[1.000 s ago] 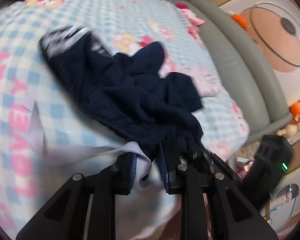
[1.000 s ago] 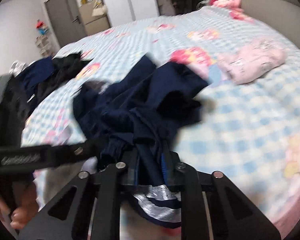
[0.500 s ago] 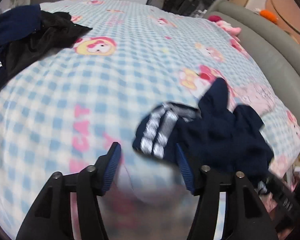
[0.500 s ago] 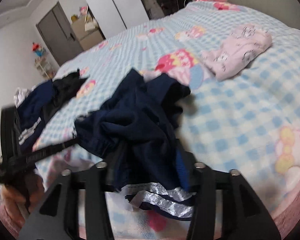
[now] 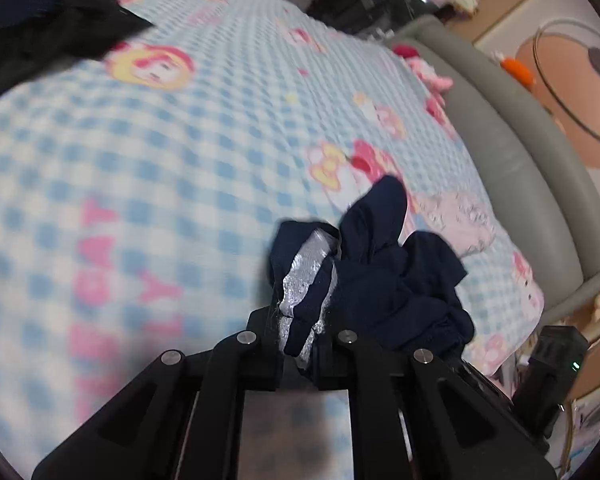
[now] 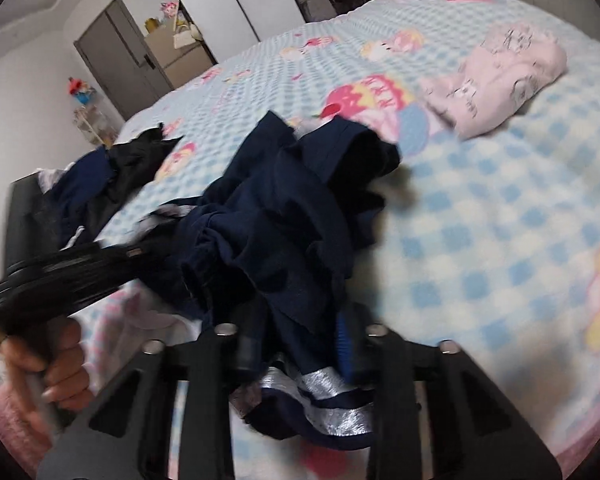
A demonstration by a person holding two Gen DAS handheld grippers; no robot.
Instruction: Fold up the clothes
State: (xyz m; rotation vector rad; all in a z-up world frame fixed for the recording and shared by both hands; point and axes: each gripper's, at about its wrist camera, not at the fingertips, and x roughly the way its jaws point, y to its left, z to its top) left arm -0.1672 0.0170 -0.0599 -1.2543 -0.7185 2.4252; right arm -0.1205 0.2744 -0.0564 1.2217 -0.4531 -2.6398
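Left wrist: two grippers, left gripper (image 5: 300, 344) and right gripper (image 6: 300, 354), pinch one navy garment (image 5: 384, 280).

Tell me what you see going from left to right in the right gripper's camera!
Hand holding the left gripper → pile of dark clothes → navy garment → folded pink garment.

A bed (image 5: 204, 128) covered in a blue-and-white checked blanket (image 6: 480, 216) printed with pink cartoon figures fills the space ahead of the hand-held gripper. Its grey padded headboard (image 5: 512, 168) curves along the right in the left wrist view, with a wall decoration (image 5: 572, 80) in beige and brown (round shapes) behind it. In the right wrist view, far ahead to the left, stand a grey door (image 6: 116, 60), white wardrobe panels (image 6: 236, 4) and a pale wall (image 6: 16, 92). The light is soft and even.
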